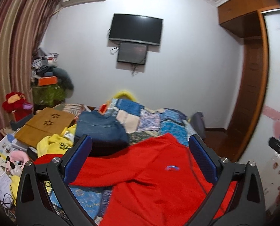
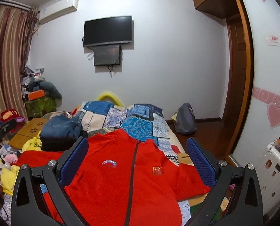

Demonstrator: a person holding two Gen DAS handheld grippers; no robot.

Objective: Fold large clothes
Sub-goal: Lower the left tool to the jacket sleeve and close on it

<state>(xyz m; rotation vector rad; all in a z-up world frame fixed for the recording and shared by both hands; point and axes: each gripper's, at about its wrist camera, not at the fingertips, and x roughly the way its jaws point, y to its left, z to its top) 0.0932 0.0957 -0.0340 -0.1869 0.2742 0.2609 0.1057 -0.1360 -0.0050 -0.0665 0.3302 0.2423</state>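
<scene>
Looking along the left gripper [image 1: 140, 150], its blue-padded jaws stand wide apart, gripping nothing, above a red jacket [image 1: 155, 179] spread on the near part of the bed [image 1: 158, 118]. Folded jeans [image 1: 102, 130] lie beyond it, yellow clothes [image 1: 55, 143] toward the bed's left edge. A television [image 1: 135, 29] hangs on the far wall.

From the right wrist, the right gripper [image 2: 138, 150] gapes equally wide, empty, over the jacket's zipped front. A wardrobe [image 2: 239, 75] lines the right side, striped curtains [image 2: 6, 60] the left.
</scene>
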